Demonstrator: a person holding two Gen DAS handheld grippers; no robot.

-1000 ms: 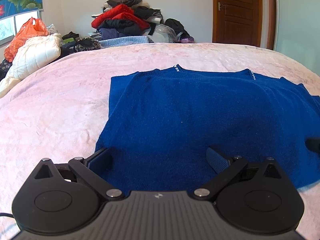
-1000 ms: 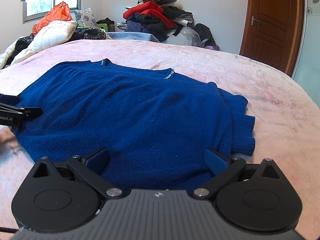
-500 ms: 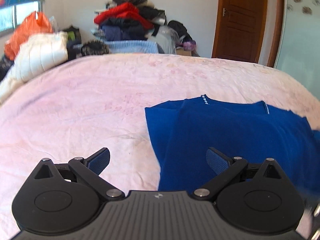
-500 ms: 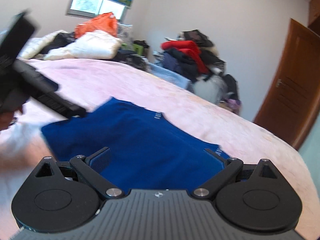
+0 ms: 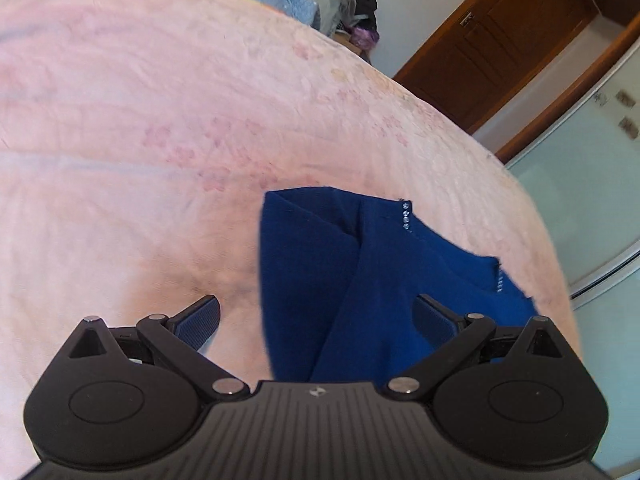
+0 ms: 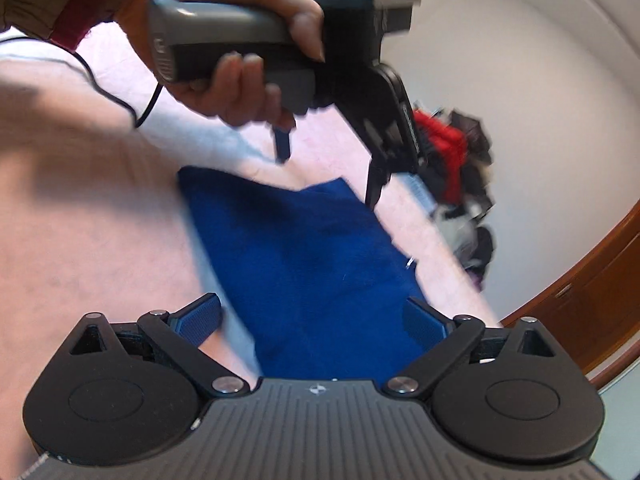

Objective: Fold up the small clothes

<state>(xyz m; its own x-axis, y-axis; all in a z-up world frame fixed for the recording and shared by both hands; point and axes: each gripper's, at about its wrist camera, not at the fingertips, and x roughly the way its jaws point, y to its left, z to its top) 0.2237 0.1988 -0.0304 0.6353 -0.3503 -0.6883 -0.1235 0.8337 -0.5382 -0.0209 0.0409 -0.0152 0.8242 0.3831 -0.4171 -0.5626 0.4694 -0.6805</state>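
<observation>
Right tongs (image 6: pixel 314 318): two blue-padded fingers spread wide, nothing between them, poised over the near end of the sweater.
Left tongs (image 5: pixel 318 318): likewise spread and empty; in the right wrist view they hang above the sweater's far edge, gripped by a person's hand (image 6: pixel 236 40).
Dark blue knitted sweater (image 5: pixel 360 280): one, lying on the bed, folded over itself lengthwise, small beads at the neckline.
Pink blanket-covered bed (image 5: pixel 160 120): one, carrying the sweater.
Heap of red and dark clothes (image 6: pixel 452 140): one, beyond the bed, blurred.
Brown wooden door (image 5: pixel 500 40): one, farthest off.
</observation>
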